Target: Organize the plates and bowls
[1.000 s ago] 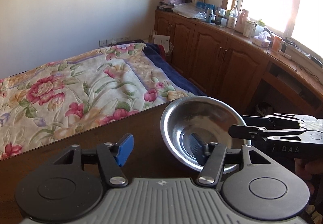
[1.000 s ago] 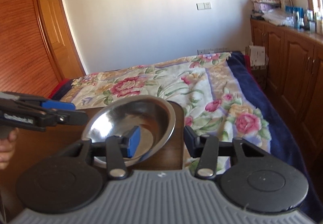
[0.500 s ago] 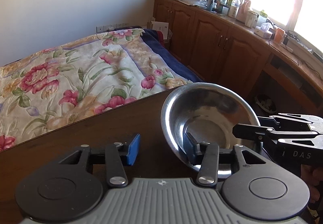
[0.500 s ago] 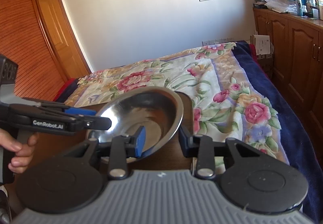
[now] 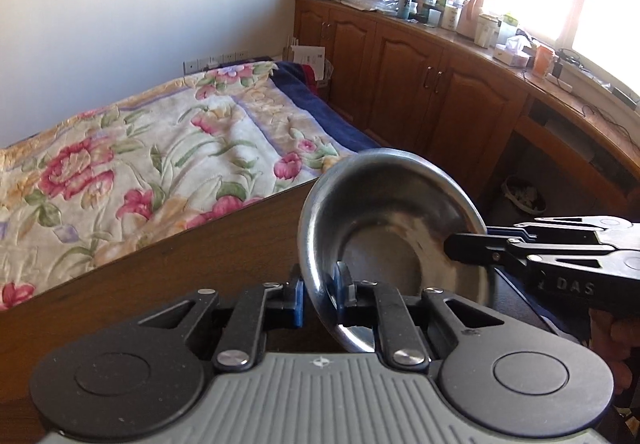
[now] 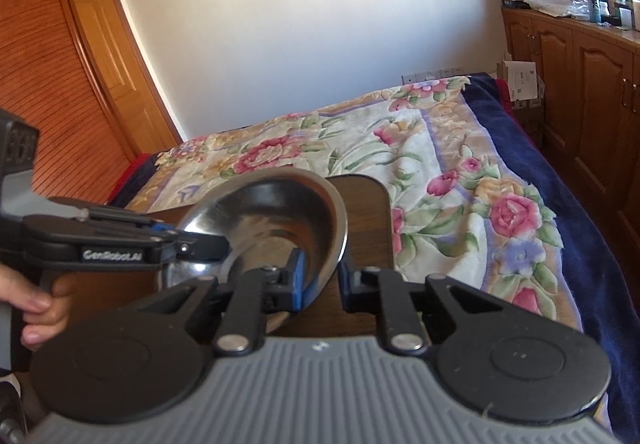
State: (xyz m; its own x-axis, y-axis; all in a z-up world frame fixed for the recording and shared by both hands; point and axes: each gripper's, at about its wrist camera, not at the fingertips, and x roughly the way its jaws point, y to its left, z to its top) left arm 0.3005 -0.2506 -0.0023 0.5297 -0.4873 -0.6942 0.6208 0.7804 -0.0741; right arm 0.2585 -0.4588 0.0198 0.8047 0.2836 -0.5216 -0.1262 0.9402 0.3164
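While both pairs of jaws have just been closing, each now pinches the rim of the same steel bowl point(image 5: 394, 228), one finger inside the wall and one outside. From the left wrist view, the left gripper point(image 5: 318, 294) clamps the bowl's near-left rim, its blue-padded finger pressed against the outer wall; the right gripper point(image 5: 466, 246) comes in from the right edge and bites the opposite rim. From the right wrist view the roles swap: the right gripper point(image 6: 322, 276) holds the near rim, blue pad inside the bowl point(image 6: 276, 216), and the left gripper point(image 6: 212, 244) reaches in from the left, a hand point(image 6: 40, 304) wrapped round its handle.

Held between the two, the bowl sits tilted over the dark wooden table point(image 5: 168, 276) near its far corner (whether its base touches the wood I cannot tell). Its inside looks empty and reflective.

Beyond the table edge lies a bed with a floral quilt point(image 5: 140, 164) bordered in dark blue. Wooden cabinets point(image 5: 420, 84) run along the right wall under a bright window, their top crowded with bottles and boxes. In the right wrist view, a slatted wooden wardrobe point(image 6: 52, 92) stands at the left.
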